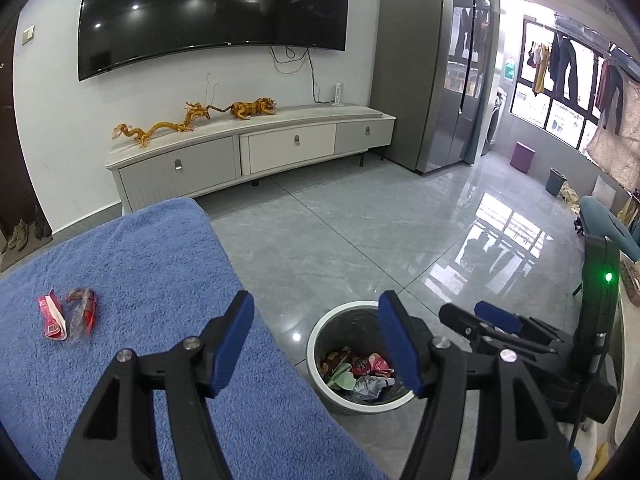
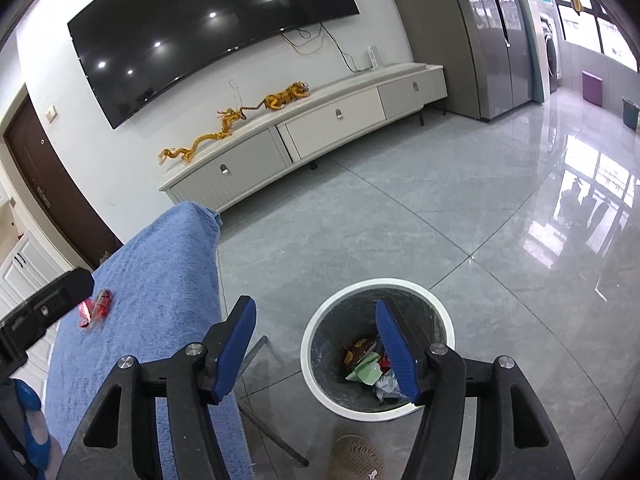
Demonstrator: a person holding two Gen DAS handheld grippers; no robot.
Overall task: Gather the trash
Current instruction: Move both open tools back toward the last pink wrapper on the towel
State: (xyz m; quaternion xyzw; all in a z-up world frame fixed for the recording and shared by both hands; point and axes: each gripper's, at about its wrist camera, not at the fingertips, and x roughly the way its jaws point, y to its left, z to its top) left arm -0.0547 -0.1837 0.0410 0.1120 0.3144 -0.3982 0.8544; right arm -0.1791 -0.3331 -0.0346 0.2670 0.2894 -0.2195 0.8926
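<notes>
Two red crumpled wrappers [image 1: 68, 314] lie on the blue towel-covered table [image 1: 152, 264], at its left side; the same wrappers [image 2: 96, 307] show in the right wrist view. A round white-rimmed trash bin [image 1: 354, 356] stands on the floor right of the table, with several crumpled wrappers inside. My left gripper [image 1: 316, 344] is open and empty, hanging over the table's right edge and the bin. My right gripper [image 2: 316, 344] is open and empty above the bin [image 2: 376, 344]. It also shows as a gripper [image 1: 496, 320] at the right in the left wrist view.
A long white TV cabinet [image 1: 248, 152] with gold dragon and tiger figures stands along the far wall under a large TV. A grey fridge [image 1: 428, 80] is at the right. A slippered foot [image 2: 356, 458] is near the bin. The floor is glossy grey tile.
</notes>
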